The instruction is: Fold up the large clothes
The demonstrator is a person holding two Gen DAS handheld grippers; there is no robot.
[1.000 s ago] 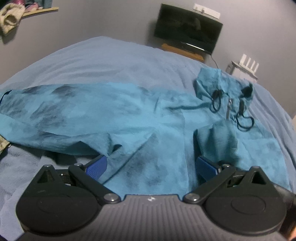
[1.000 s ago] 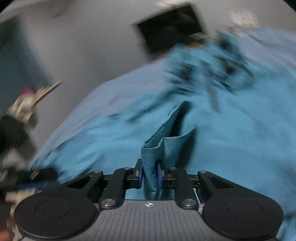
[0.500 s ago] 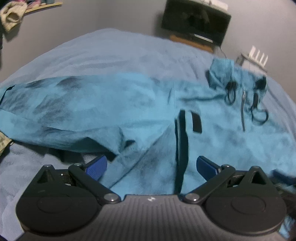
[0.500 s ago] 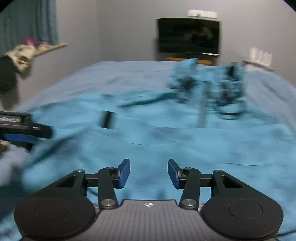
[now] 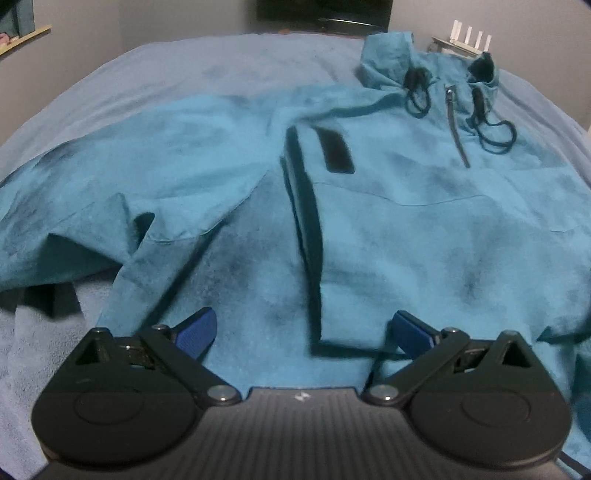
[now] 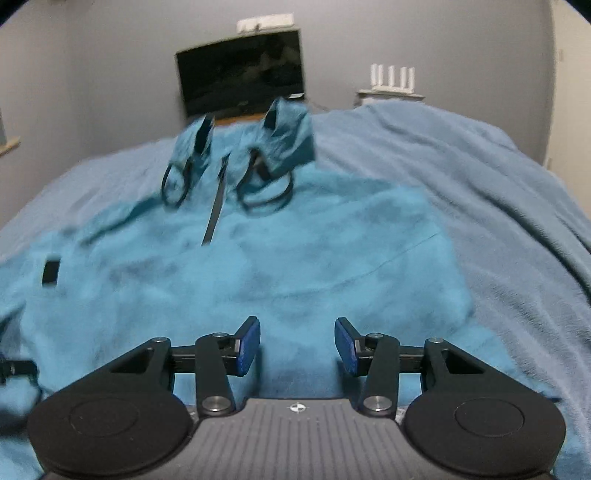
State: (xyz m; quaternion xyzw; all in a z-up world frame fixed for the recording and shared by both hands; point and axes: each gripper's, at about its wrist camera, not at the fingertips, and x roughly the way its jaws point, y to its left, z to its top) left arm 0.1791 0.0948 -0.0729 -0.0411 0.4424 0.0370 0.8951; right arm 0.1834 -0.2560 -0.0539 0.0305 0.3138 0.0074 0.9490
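A large teal hooded jacket [image 5: 424,229] lies spread on the bed, its hood with black drawcords [image 5: 491,125] and zip at the far end. One sleeve, with a black cuff strip [image 5: 334,151], lies folded across its front; the other sleeve [image 5: 92,177] stretches out to the left. My left gripper [image 5: 303,330] is open and empty just above the jacket's near hem. My right gripper [image 6: 297,349] is open and empty over the jacket body [image 6: 258,266], hood [image 6: 288,136] ahead.
The jacket lies on a bed with a grey-blue blanket [image 6: 498,192]. A dark TV [image 6: 242,86] stands against the far wall, a white router [image 6: 391,79] on a shelf to its right. A wooden wall shelf [image 5: 22,33] is at the far left.
My right gripper let go of the sleeve it held, opened and swung right over the jacket body. The sleeve now lies folded across the front. My left gripper stayed open and moved closer over the jacket.
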